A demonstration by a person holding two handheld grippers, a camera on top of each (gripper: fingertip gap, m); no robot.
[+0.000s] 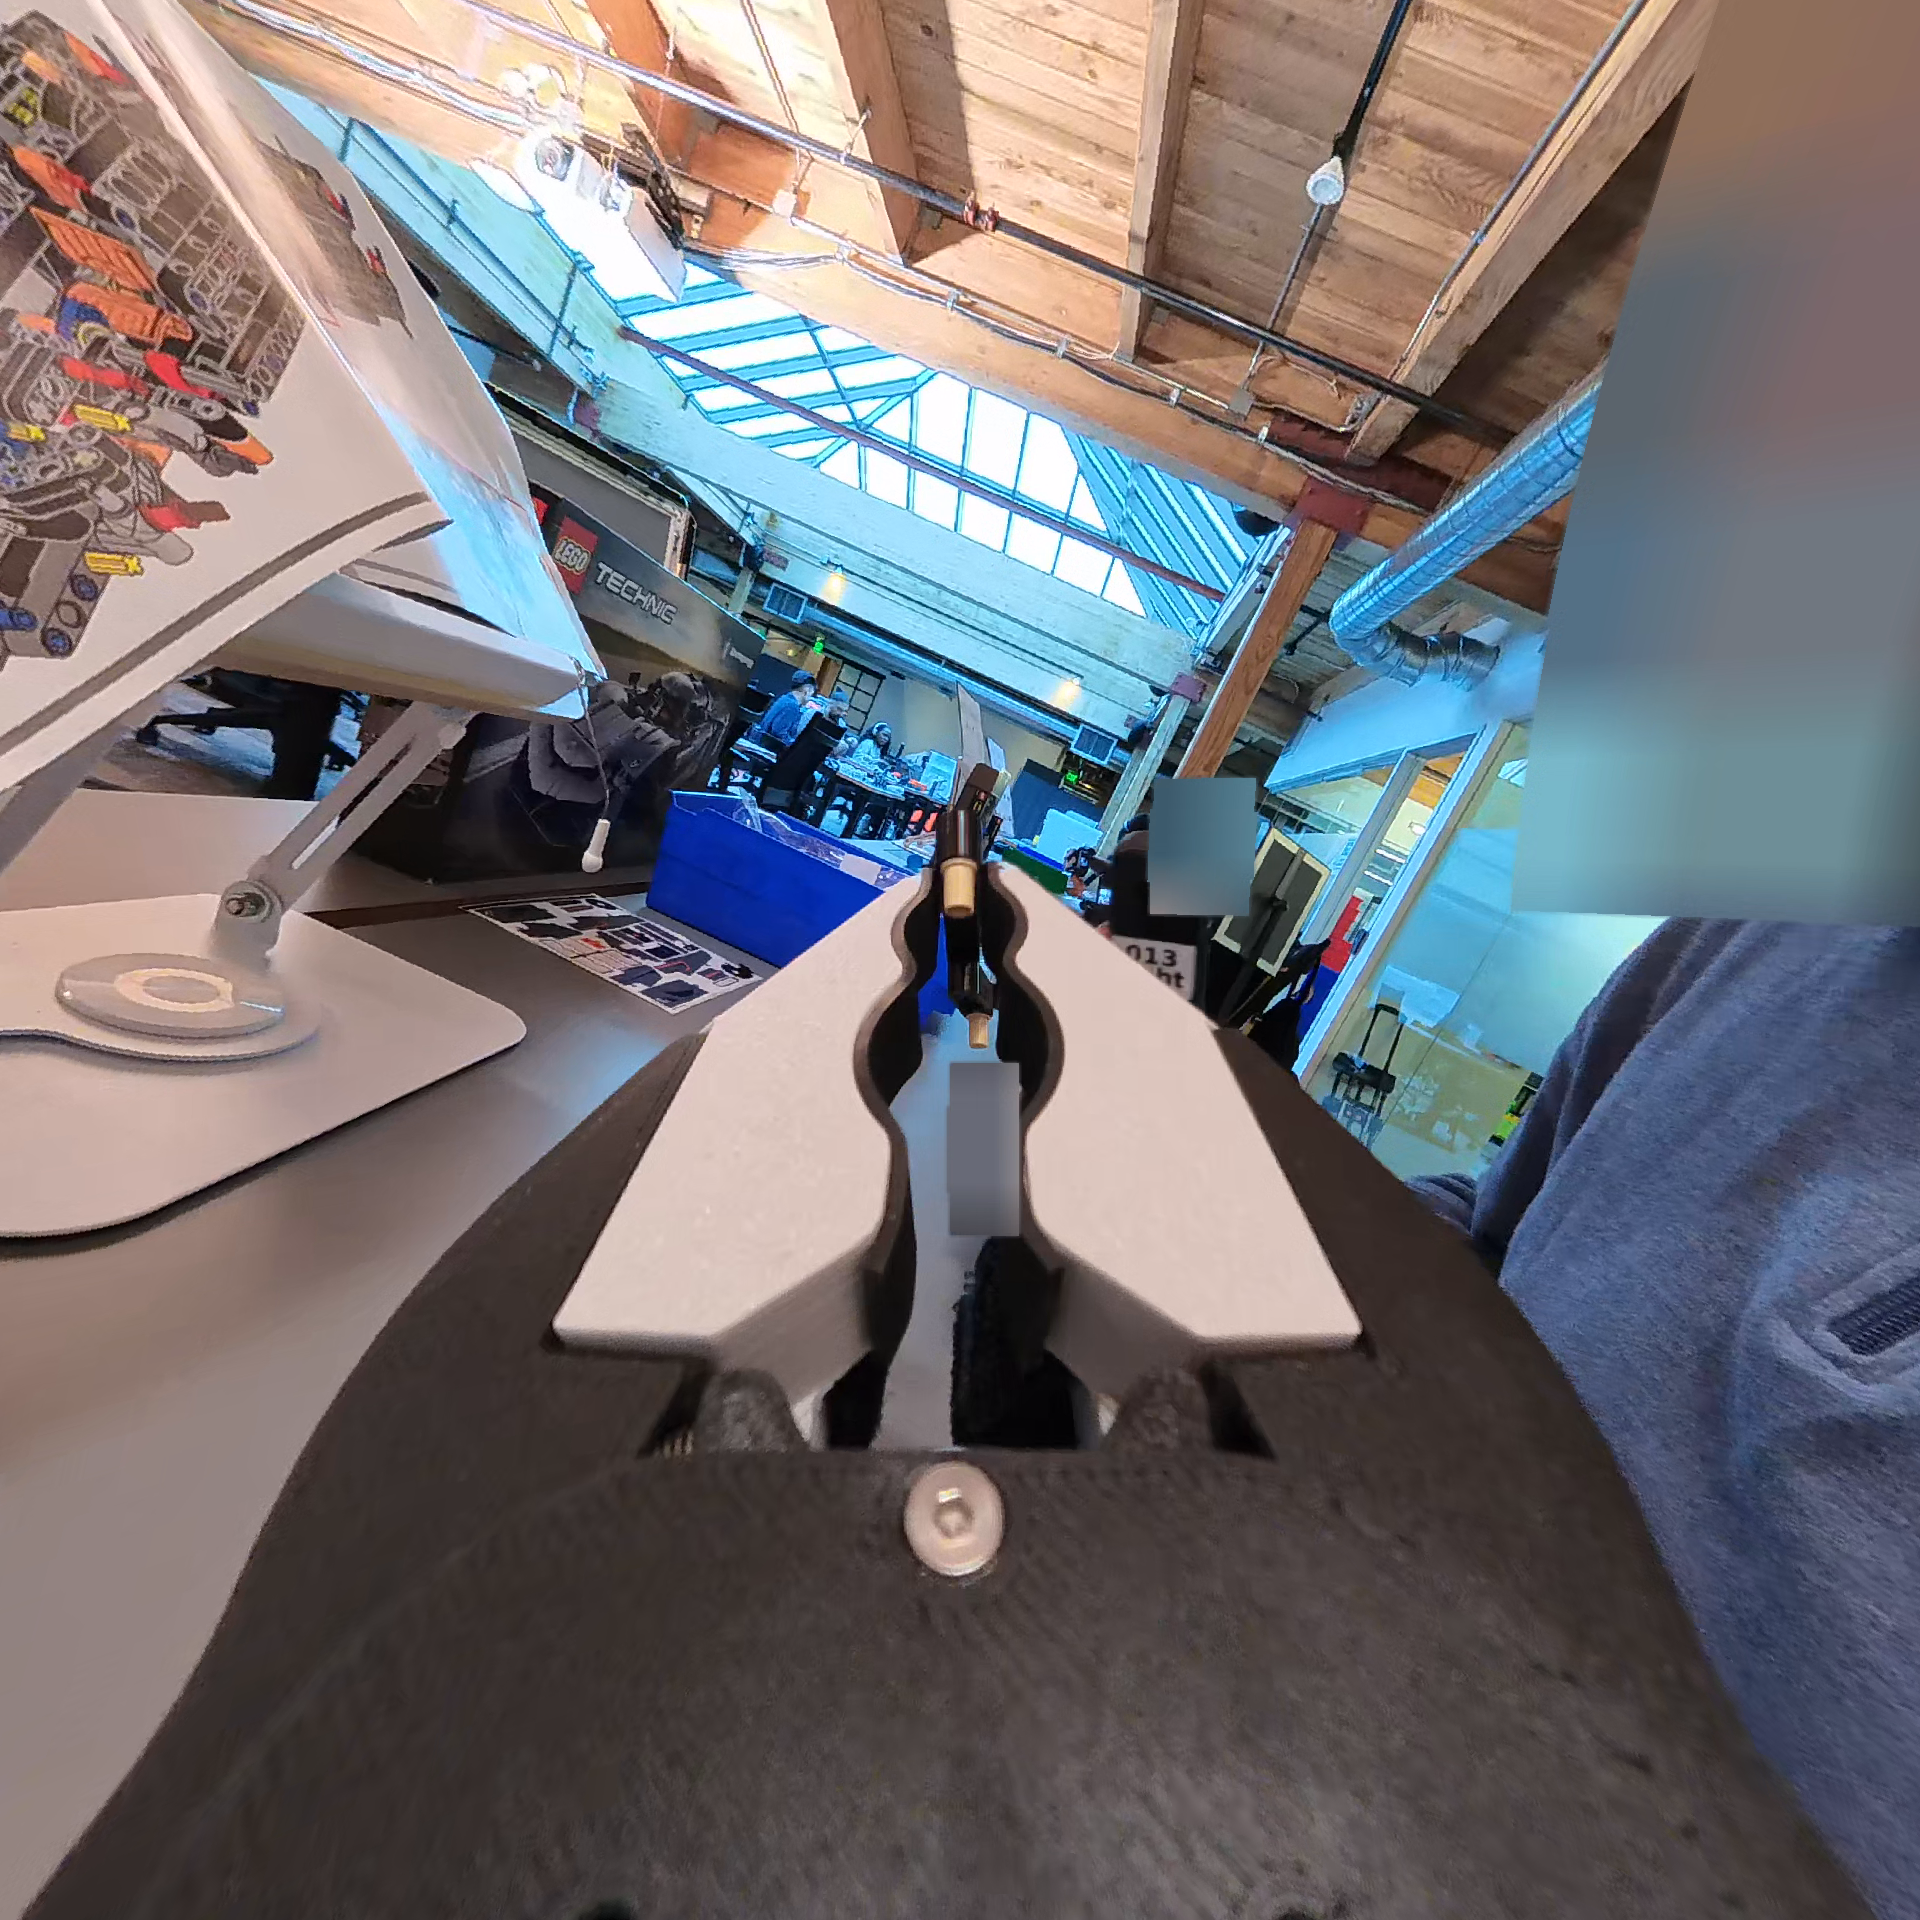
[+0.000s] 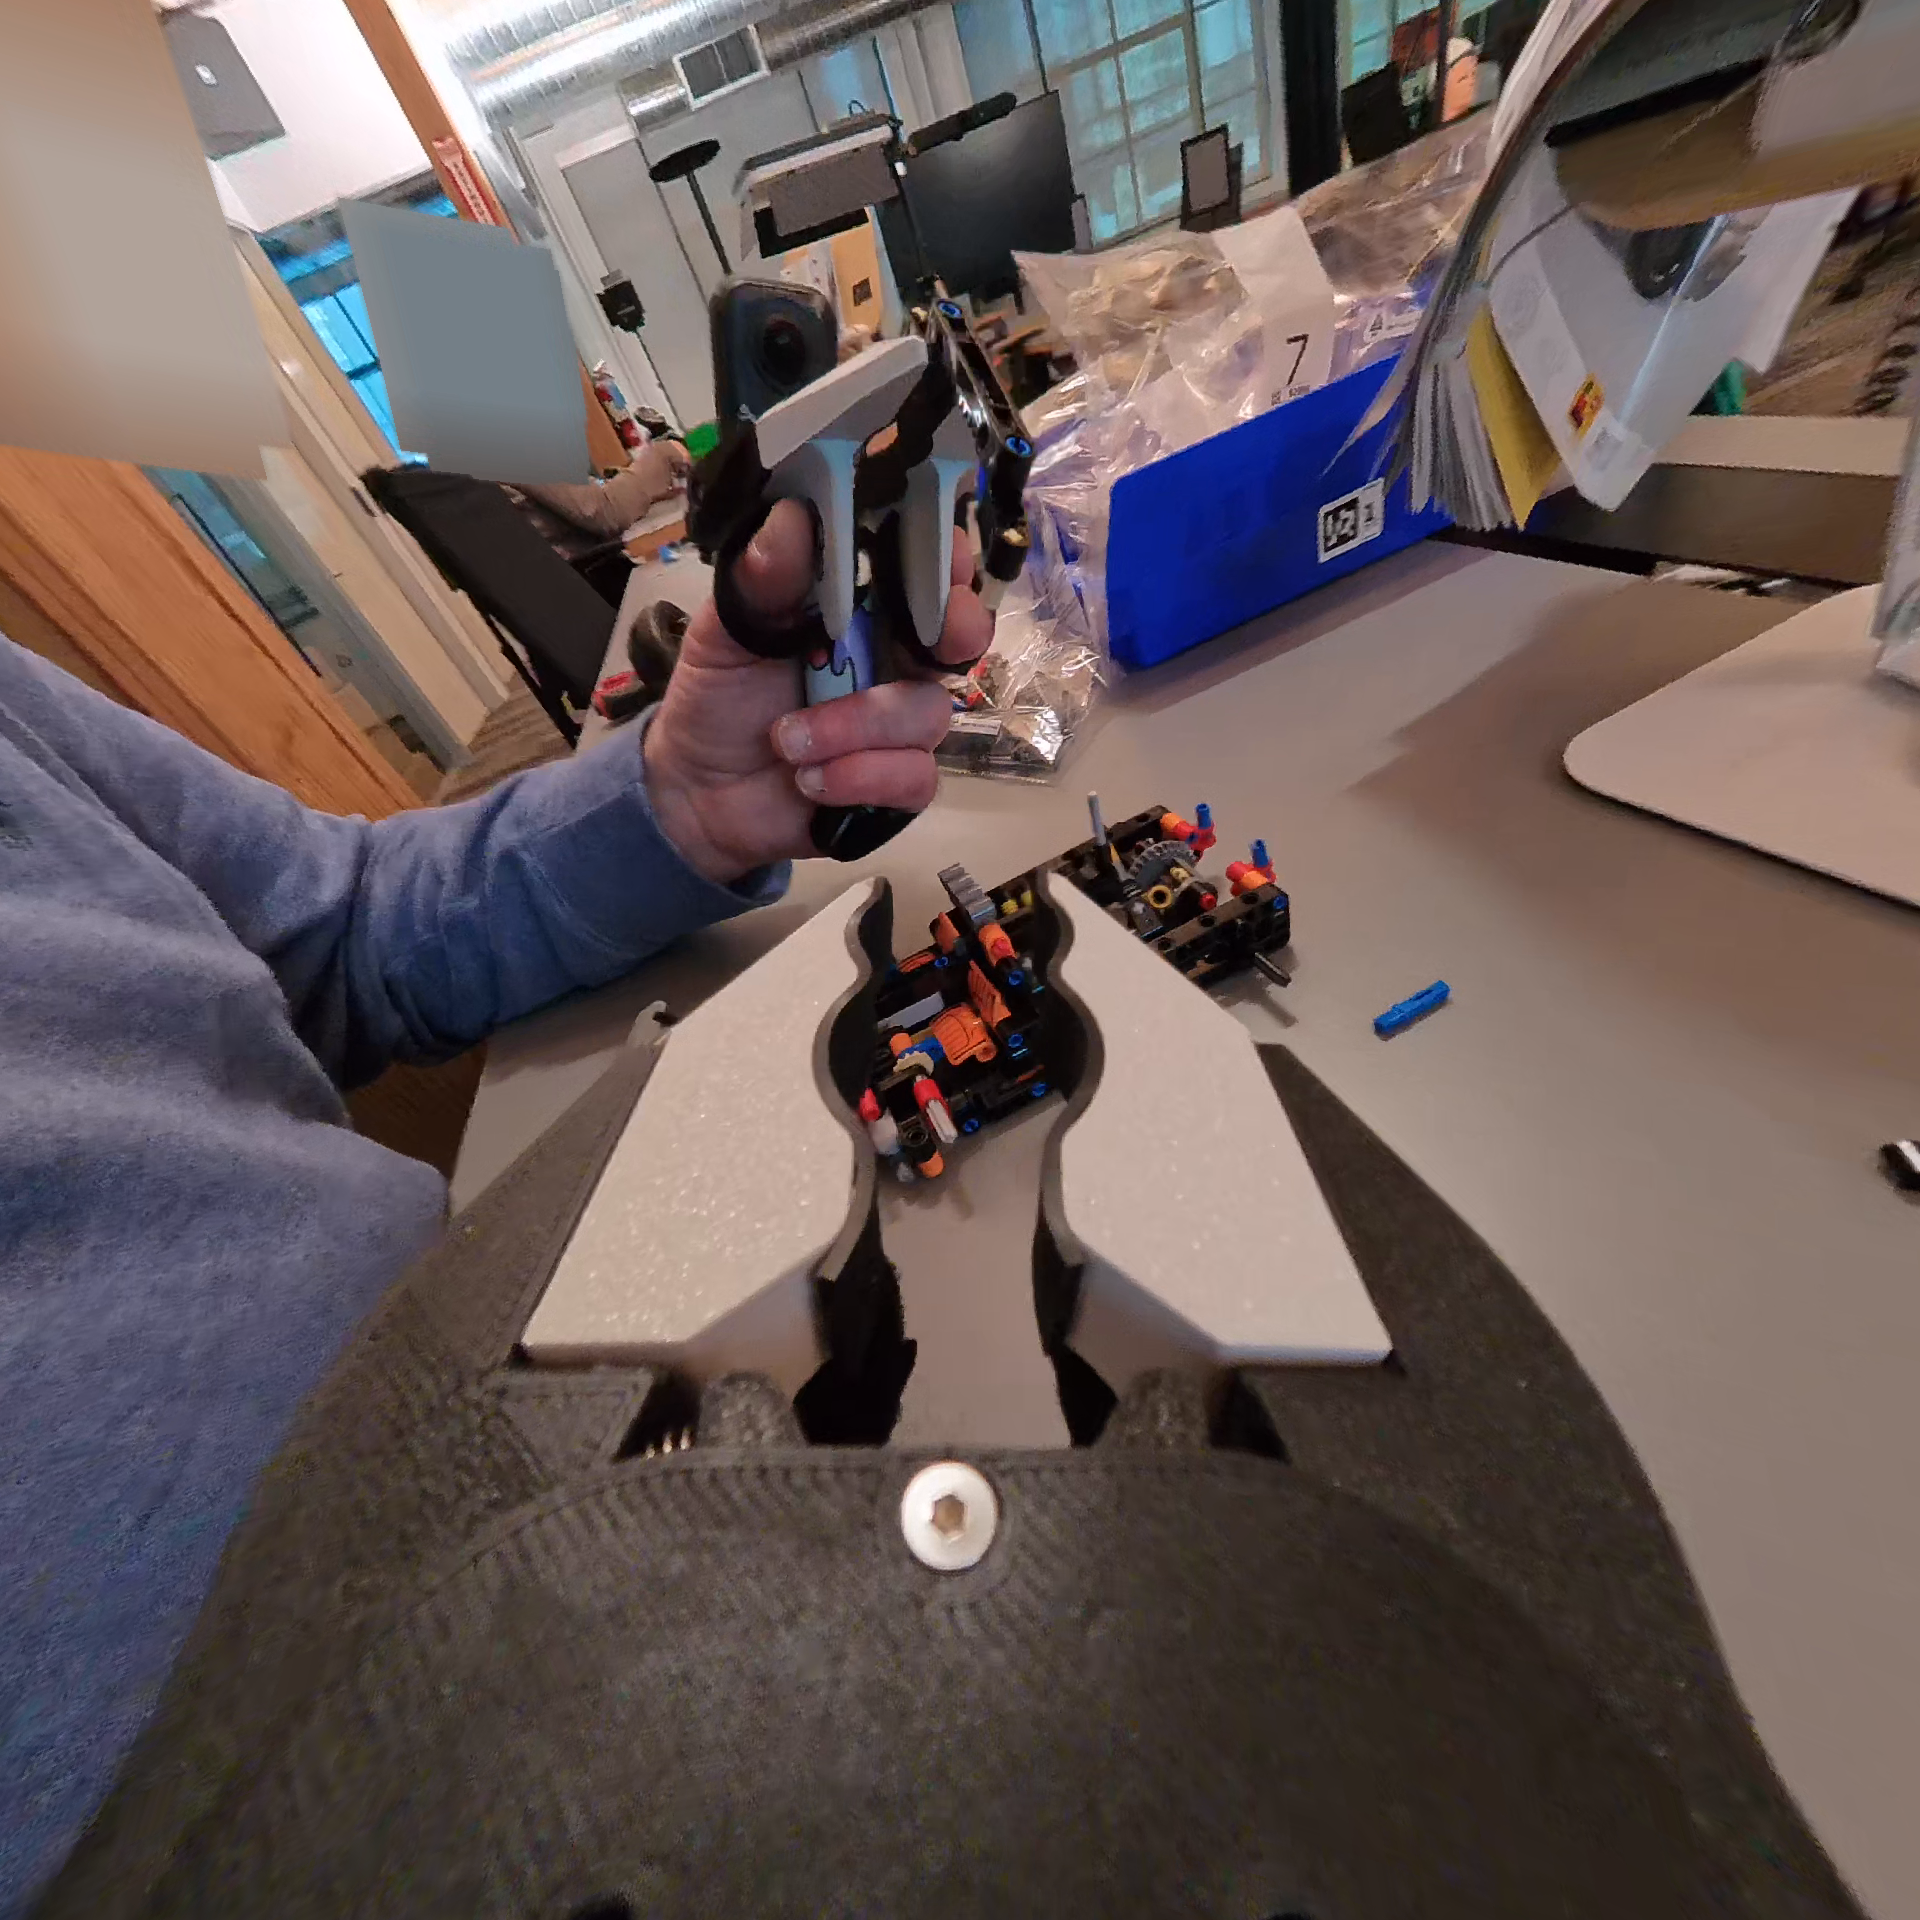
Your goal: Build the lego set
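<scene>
In the left wrist view, only a thin edge of the black lego beam (image 1: 961, 904) with tan pins was seen, clenched in the left claw (image 1: 961, 883); its blue pins and length were shown only by the right wrist view, where it was held raised above the surface (image 2: 1455, 1091). The right claw (image 2: 966, 894) was parted around nothing, partly hiding the black-and-orange lego assembly (image 2: 961, 1029) lying on the surface; a blue pin (image 2: 1410, 1007) lay apart.

Daylight from the skylight (image 1: 935, 436) lit both wide-angle views brightly; edges bowed strongly, the sleeve (image 2: 156, 1039) blurred, shadows on the tabletop (image 2: 1558, 1143) were soft.
</scene>
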